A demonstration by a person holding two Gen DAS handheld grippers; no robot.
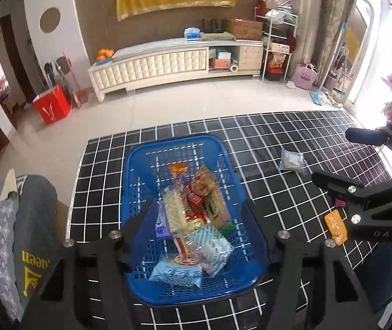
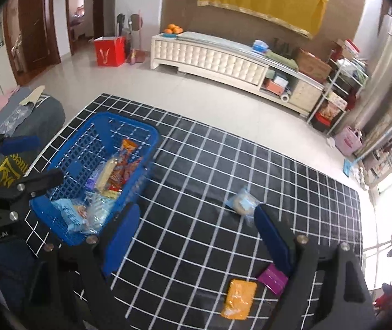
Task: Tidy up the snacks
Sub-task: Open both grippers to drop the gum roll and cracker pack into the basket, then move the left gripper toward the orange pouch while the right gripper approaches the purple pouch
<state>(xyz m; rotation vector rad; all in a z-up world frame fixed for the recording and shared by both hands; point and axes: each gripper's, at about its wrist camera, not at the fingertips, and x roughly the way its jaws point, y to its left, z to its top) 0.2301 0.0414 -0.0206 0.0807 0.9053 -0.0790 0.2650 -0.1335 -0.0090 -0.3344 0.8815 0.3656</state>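
Note:
A blue plastic basket (image 1: 140, 154) (image 2: 146, 134) holds several wrapped snacks on the black grid tablecloth (image 1: 278, 129) (image 2: 196, 170). My left gripper (image 1: 196, 218) (image 2: 32, 162) hangs above the basket, open, with nothing between its blue pads. Three snacks lie loose on the cloth to the right of the basket. They are a clear-blue packet (image 1: 291, 160) (image 2: 242, 202), an orange packet (image 1: 336, 227) (image 2: 238, 298) and a purple packet (image 1: 340, 203) (image 2: 273, 279). My right gripper (image 2: 197, 233) (image 1: 339, 159) is open over the cloth. The clear-blue packet lies just beyond its right finger, and the orange and purple packets lie near its base.
A grey cushion with yellow print (image 1: 30, 220) (image 2: 39, 115) lies against the table's left edge. Beyond the far edge is tiled floor, with a white cabinet (image 1: 168, 63) (image 2: 209, 55) and a red bag (image 1: 51, 107) (image 2: 109, 51).

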